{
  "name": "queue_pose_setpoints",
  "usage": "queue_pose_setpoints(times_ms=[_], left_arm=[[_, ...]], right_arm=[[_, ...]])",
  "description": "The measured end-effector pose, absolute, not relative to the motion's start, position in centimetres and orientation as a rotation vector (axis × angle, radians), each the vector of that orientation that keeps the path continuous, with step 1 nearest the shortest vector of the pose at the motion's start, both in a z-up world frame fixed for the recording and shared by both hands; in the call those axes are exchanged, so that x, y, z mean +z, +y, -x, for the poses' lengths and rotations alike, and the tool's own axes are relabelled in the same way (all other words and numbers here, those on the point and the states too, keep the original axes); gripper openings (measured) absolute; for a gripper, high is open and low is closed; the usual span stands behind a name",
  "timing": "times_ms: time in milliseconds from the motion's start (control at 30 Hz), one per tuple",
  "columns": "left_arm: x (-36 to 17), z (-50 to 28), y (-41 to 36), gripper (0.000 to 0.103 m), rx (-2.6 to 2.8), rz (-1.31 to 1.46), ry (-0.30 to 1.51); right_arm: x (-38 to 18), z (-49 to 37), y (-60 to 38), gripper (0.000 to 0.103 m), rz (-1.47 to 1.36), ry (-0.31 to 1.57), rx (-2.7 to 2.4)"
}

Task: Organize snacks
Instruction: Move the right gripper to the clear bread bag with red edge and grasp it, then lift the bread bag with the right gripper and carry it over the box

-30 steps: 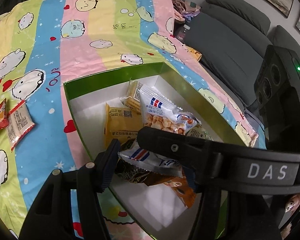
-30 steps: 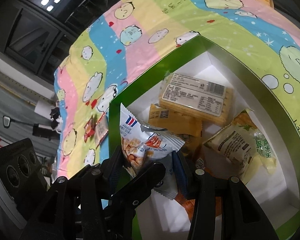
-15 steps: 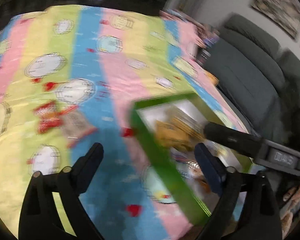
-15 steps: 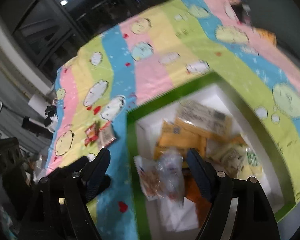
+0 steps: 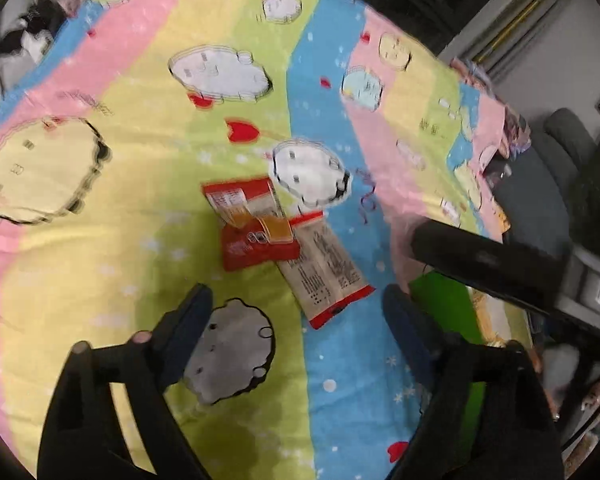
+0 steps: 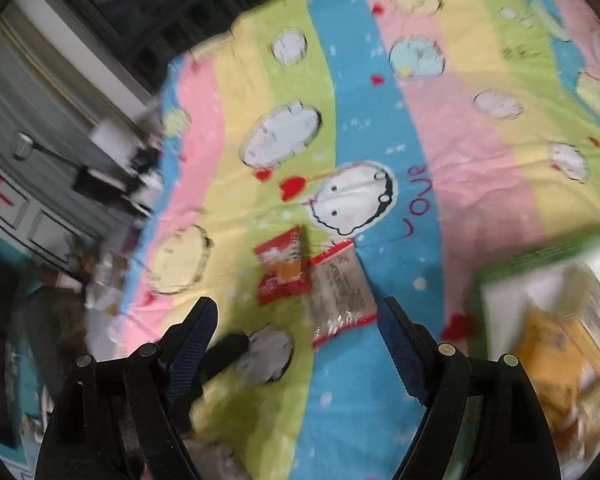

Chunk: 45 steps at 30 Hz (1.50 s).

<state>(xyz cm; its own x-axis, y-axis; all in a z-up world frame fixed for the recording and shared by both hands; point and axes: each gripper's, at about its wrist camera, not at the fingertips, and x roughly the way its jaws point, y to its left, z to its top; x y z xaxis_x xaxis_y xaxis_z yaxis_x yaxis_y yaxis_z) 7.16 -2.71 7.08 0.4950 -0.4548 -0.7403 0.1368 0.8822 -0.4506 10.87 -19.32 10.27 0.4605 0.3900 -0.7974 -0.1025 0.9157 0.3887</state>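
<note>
Both views soft with motion blur, ghosted outlines on bedspread (image 5: pixel 148 208) cartoons. Even indoor light, colours bright mid-frame. Heavy fisheye bend, dark vignette at corners. Green box (image 6: pixel 548 256) smeared at right edge. Room behind dim, unfocused.

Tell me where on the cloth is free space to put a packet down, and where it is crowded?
Bare cloth lies beyond the two packets and on the blue stripe between them and the green box. It is crowded where the red packet overlaps the clear packet, and inside the box.
</note>
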Motion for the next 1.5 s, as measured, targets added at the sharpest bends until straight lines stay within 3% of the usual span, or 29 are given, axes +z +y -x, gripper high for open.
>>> queue_pose_setpoints(times_ms=[100, 300, 367, 433, 533, 1500], left_arm=[[5.3, -8.5, -4.2, 0.069, -0.385, 0.353, 1.050], [3.4, -9.9, -5.1, 0.055, -0.398, 0.375, 1.071], [3.3, -10.0, -5.3, 0.046, -0.411, 0.359, 1.066], [3.3, -10.1, -5.6, 0.043, -0.409, 0.346, 1.058], [3.6, -9.7, -5.8, 0.044, -0.401, 0.317, 1.061], [16.2, 3.8, -14.4, 0.044, -0.657, 0.114, 0.770]], right_arm=[[7.4, -13.3, -18.5, 0.069, -0.271, 1.148, 0.293], [4.1, -15.0, -19.0, 0.068, -0.261, 1.218, 0.238], [2.8, -15.2, -19.0, 0.059, -0.294, 1.254, 0.268], [2.5, -15.1, -19.1, 0.057, -0.299, 1.237, 0.263], [2.9, -14.4, -18.9, 0.052, -0.294, 1.240, 0.236], [16.2, 3.2, -26.6, 0.052, -0.376, 0.851, 0.100]])
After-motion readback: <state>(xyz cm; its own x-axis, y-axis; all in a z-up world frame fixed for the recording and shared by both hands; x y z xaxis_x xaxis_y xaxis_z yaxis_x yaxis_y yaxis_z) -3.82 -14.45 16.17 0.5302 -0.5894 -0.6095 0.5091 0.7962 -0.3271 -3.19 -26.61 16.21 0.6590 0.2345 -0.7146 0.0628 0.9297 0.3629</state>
